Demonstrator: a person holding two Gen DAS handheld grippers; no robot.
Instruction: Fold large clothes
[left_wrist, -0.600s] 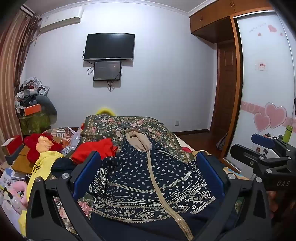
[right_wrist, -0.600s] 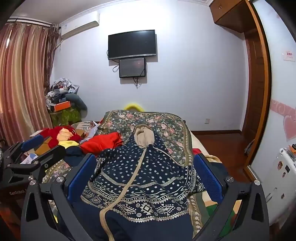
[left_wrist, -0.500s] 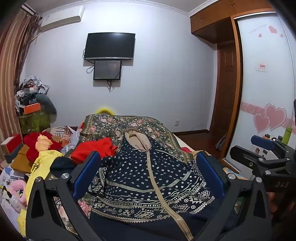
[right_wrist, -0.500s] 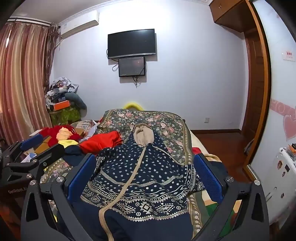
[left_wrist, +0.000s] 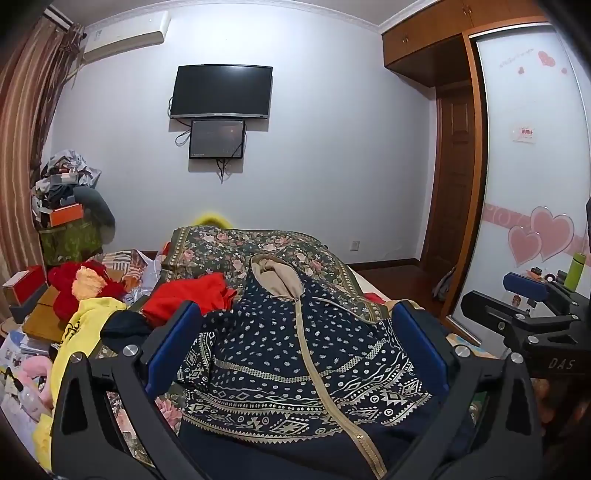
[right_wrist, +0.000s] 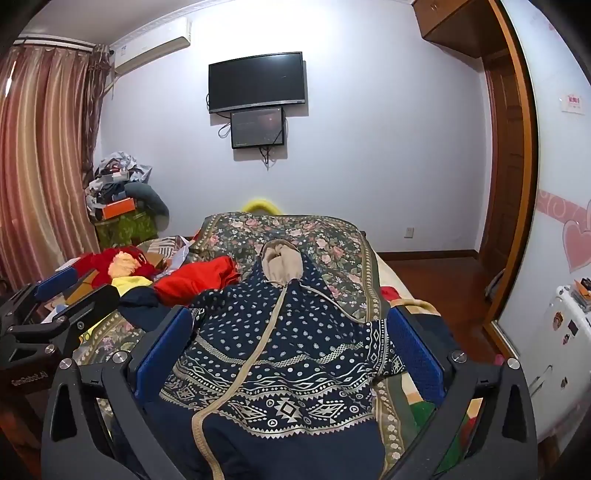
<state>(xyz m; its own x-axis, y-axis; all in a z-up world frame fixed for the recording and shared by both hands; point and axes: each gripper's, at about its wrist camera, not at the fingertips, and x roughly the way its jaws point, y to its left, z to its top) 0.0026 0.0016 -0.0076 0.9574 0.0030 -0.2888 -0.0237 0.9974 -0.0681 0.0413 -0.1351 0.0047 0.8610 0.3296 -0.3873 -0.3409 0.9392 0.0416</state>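
A navy patterned hooded jacket with a beige zipper and beige hood lining lies spread on the bed, hood pointing away; it also shows in the right wrist view. My left gripper is open and empty, held above the jacket's lower part. My right gripper is open and empty, held above the jacket beside the left one. The right gripper shows at the right edge of the left wrist view, and the left gripper at the left edge of the right wrist view.
A floral bedspread covers the bed. A red garment and a yellow garment lie in a pile left of the jacket. Boxes and clutter stand at far left. A wardrobe stands right.
Both grippers have drifted very slightly; the jacket has not moved and both grippers stay open.
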